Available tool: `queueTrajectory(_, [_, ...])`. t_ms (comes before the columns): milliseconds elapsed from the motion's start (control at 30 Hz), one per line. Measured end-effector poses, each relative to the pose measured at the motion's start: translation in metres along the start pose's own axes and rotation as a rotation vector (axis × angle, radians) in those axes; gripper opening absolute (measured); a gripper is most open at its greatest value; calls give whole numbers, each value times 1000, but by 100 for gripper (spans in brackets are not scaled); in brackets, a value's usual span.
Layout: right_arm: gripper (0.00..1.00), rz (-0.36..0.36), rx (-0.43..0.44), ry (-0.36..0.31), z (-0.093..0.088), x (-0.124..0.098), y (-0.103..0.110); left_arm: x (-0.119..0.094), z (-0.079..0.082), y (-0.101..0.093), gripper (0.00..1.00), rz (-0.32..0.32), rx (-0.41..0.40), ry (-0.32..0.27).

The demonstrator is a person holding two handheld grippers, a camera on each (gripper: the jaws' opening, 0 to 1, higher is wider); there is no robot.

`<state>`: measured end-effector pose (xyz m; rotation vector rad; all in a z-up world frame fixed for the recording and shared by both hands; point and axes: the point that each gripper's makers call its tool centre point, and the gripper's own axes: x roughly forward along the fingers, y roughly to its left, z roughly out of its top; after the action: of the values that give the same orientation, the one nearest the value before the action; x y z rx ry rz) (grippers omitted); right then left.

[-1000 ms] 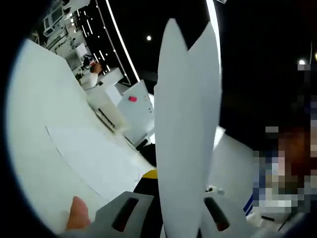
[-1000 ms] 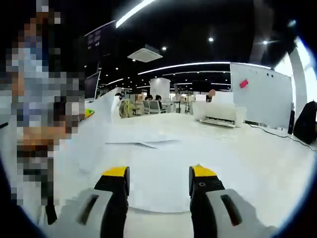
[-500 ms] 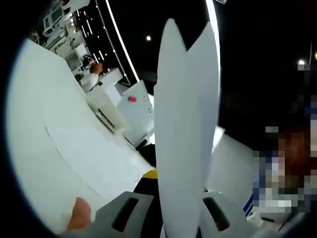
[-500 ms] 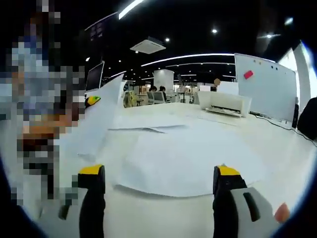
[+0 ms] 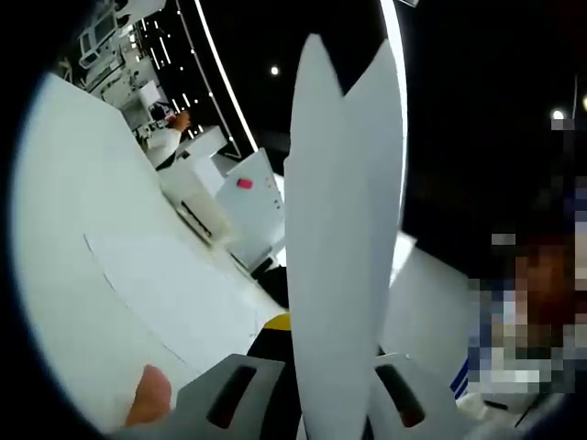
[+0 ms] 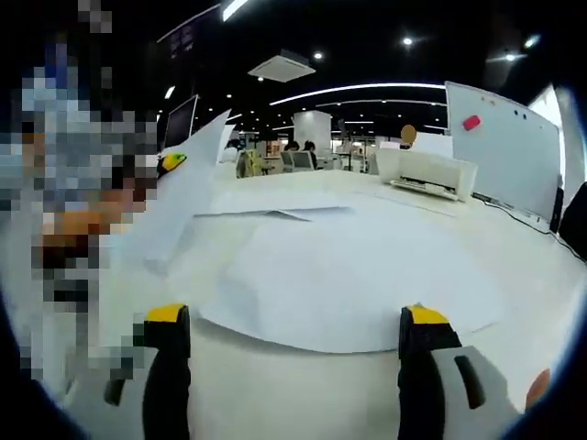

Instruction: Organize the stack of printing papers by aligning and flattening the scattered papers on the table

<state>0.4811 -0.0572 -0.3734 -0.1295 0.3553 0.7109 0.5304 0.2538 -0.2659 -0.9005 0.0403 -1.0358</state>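
Observation:
My left gripper (image 5: 323, 341) is shut on a few white paper sheets (image 5: 344, 229), which stand up along its jaws and hide most of the yellow tips. In the right gripper view the same held sheets (image 6: 188, 197) rise at the left, with the left gripper's yellow tip (image 6: 170, 163) behind them. My right gripper (image 6: 293, 316) is open wide, low over the white table (image 6: 303, 385). Just beyond its yellow tips lies a large loose sheet (image 6: 348, 275), slightly curled. Another flat sheet (image 6: 275, 203) lies farther back. A flat sheet (image 5: 174, 289) also lies on the table in the left gripper view.
A white printer (image 6: 426, 174) sits at the table's far right, with a whiteboard (image 6: 500, 151) behind it. The left gripper view shows the printer (image 5: 204, 215), the whiteboard (image 5: 252, 197) and a fingertip (image 5: 147, 399) by the gripper body. People sit at desks far behind.
My right gripper's jaws spread from a narrow gap to wide open and came closer to the near sheet. The left gripper and its held sheets stayed as they were.

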Motion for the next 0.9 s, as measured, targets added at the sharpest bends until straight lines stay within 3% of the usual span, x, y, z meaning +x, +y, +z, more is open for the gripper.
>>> queueTrajectory(433, [79,1,4,-8,1,3,-4,1,-2,-2,6,-1,-2,-1])
queueTrajectory(900, [49,59,-19,-23,8,10,7,0,0,1,6,1,-3,0])
